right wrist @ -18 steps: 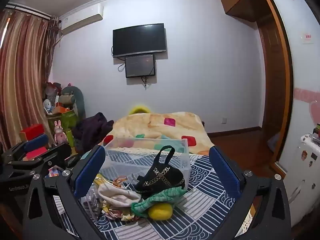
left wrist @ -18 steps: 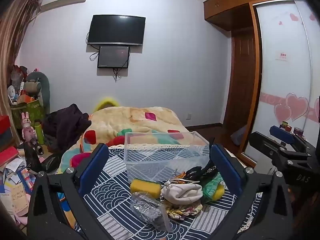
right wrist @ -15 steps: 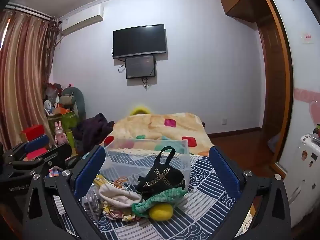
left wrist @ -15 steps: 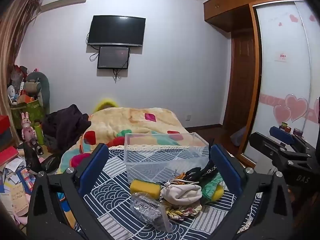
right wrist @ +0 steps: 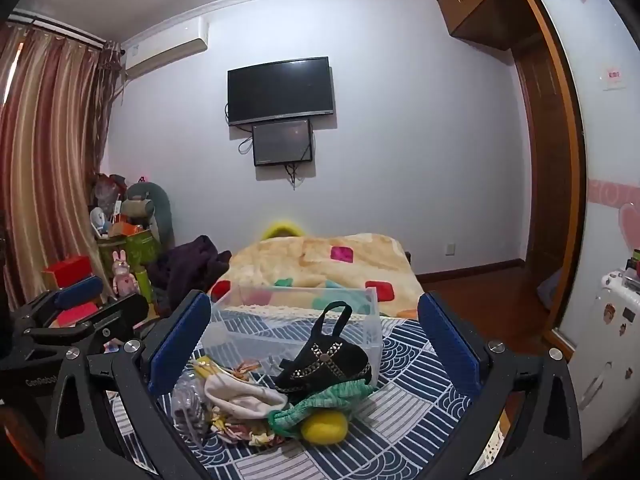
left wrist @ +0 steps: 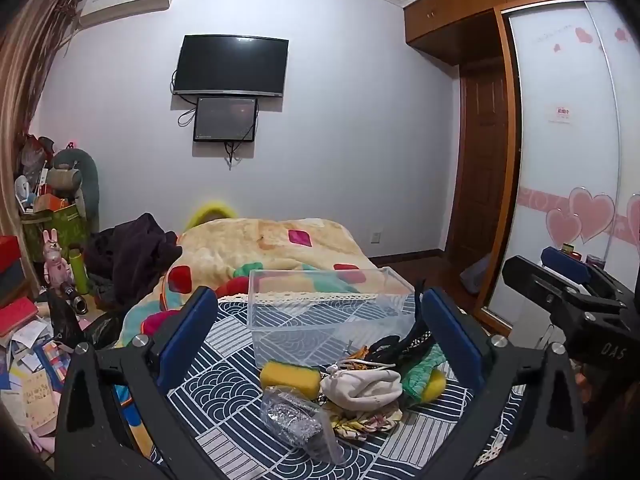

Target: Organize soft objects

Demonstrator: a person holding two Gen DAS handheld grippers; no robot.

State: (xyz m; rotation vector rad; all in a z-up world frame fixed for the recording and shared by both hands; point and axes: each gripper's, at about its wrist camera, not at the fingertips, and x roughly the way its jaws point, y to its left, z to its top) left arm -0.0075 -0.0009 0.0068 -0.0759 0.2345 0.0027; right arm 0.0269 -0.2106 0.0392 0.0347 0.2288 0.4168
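A clear plastic box (left wrist: pixel 328 312) stands empty on the blue patterned cloth (left wrist: pixel 224 368). In front of it lies a pile: a yellow sponge (left wrist: pixel 290 376), a white pouch (left wrist: pixel 362 386), a green knit cloth (left wrist: pixel 420 372), a clear bag of dark bits (left wrist: pixel 298 420) and a black studded bag (right wrist: pixel 324 364). A yellow ball (right wrist: pixel 324 428) lies under the green cloth (right wrist: pixel 320 400). My left gripper (left wrist: pixel 320 344) is open above the pile. My right gripper (right wrist: pixel 312 344) is open, also above the pile, with the box (right wrist: pixel 296 324) behind it.
A yellow blanket with coloured patches (left wrist: pixel 272 248) covers the bed behind the box. Dark clothes (left wrist: pixel 132 252) and a cluttered corner (left wrist: pixel 48 240) are at the left. A wardrobe with heart stickers (left wrist: pixel 576 200) stands at the right.
Both views have shifted only slightly. Nothing has been taken hold of or moved.
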